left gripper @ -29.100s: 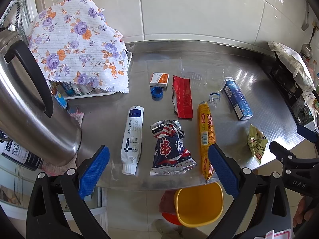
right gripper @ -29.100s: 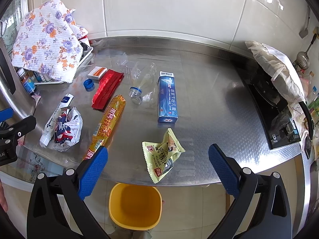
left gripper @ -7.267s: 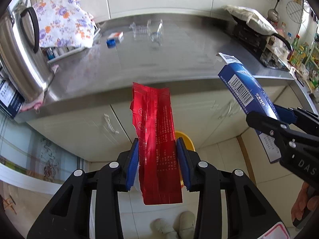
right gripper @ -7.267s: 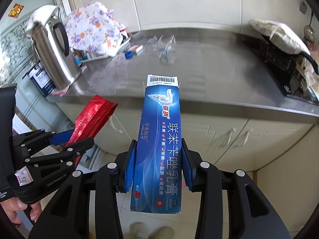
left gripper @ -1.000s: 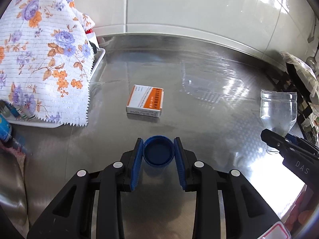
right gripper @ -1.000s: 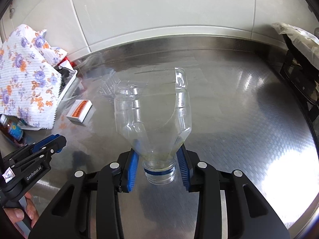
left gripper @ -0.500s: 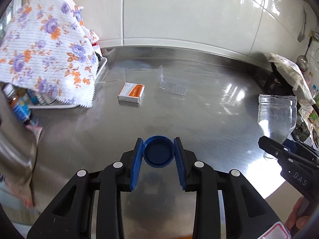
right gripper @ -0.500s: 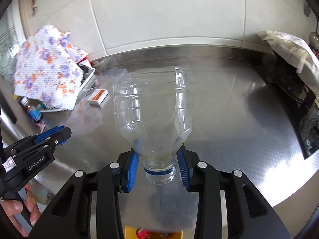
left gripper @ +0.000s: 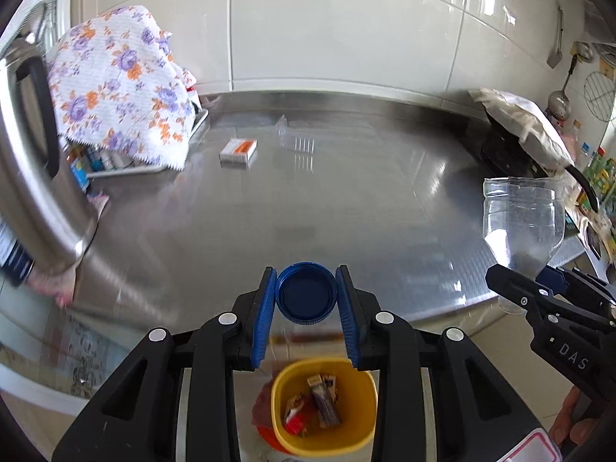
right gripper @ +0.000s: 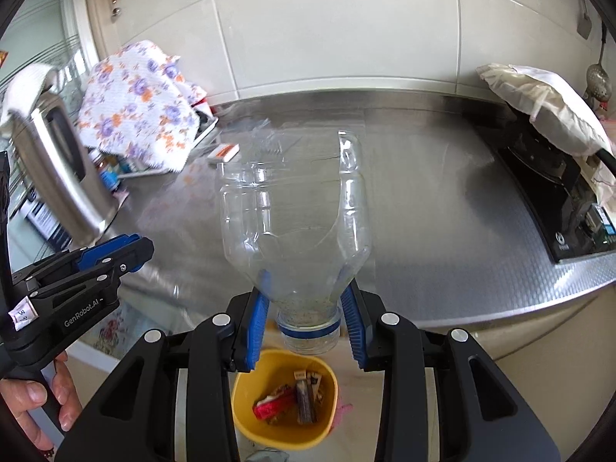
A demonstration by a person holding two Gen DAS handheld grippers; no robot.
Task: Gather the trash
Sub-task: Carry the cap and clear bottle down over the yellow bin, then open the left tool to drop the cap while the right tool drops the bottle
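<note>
My left gripper (left gripper: 307,300) is shut on a blue bottle cap (left gripper: 307,292) and holds it over the counter's front edge, above the yellow bin (left gripper: 285,423) on the floor. My right gripper (right gripper: 306,308) is shut on the neck of a cut clear plastic bottle (right gripper: 292,223), held neck down above the same yellow bin (right gripper: 242,419), which has wrappers in it. The bottle also shows in the left wrist view (left gripper: 523,227). A small orange and white box (left gripper: 238,151) and a clear plastic piece (left gripper: 296,140) lie on the steel counter (left gripper: 385,200).
A steel kettle (left gripper: 34,177) stands at the left. A floral cloth (left gripper: 119,92) covers a rack at the back left. A stove (right gripper: 554,192) with a white bag (right gripper: 546,107) on it is at the right.
Both grippers have pulled back from the counter with the cap and the bottle still held. The yellow bin has come into view below them.
</note>
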